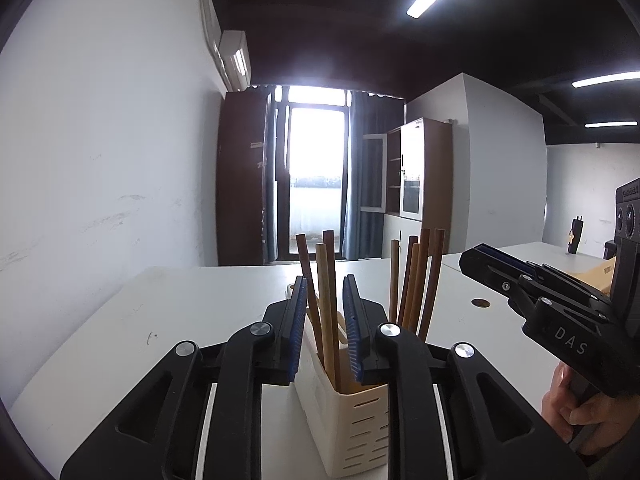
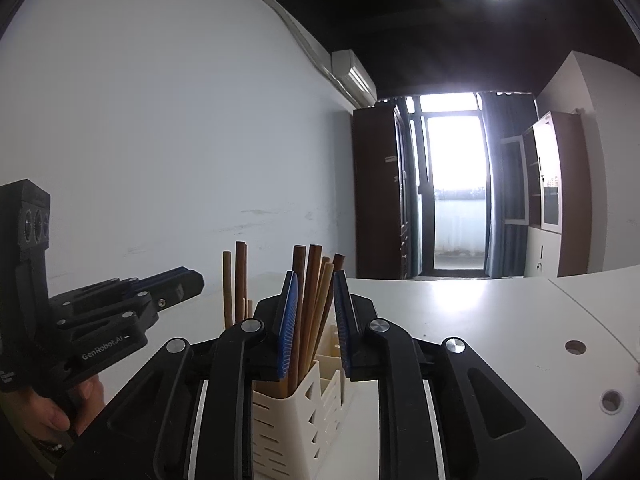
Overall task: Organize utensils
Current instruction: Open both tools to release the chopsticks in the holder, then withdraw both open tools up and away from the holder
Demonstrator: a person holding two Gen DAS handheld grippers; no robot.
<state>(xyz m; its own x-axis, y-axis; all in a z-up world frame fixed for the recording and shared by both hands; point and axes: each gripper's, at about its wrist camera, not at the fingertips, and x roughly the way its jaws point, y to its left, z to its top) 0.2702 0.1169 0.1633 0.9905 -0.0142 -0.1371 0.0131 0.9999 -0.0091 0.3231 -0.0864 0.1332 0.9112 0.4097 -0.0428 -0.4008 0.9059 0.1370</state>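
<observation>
Nearest the left wrist lens, left gripper [image 1: 325, 322] with jaws parted, blue pads [image 1: 297, 328] flanking three sticks [image 1: 325, 304] without clear contact; whether pads touch wood cannot be told; sticks standing in the near compartment of a cream holder [image 1: 360, 416], slotted walls, sat on the white table [image 1: 160, 320]; further right in the same holder, a second cluster of sticks [image 1: 420, 280], leaning slightly, in a farther compartment; right of that, right gripper [image 1: 486, 258] seen side-on, raised above the table, apart from the holder, a hand [image 1: 580, 412] wrapped round its grip; jaw state not readable from this side.

Seen from the right wrist: at far left, left gripper [image 2: 188, 280] side-on, tips near the left cluster [image 2: 236, 280], a hand [image 2: 52, 408] below it; centre, right gripper [image 2: 316, 312] with jaws apart, pads [image 2: 287, 328] either side of a bundle of sticks [image 2: 312, 304], mixed light and dark wood, upright in the nearest compartment of the holder [image 2: 288, 424]; grip on the bundle not evident, gaps visible beside the wood; at right, bare table [image 2: 500, 320] with round holes.
</observation>
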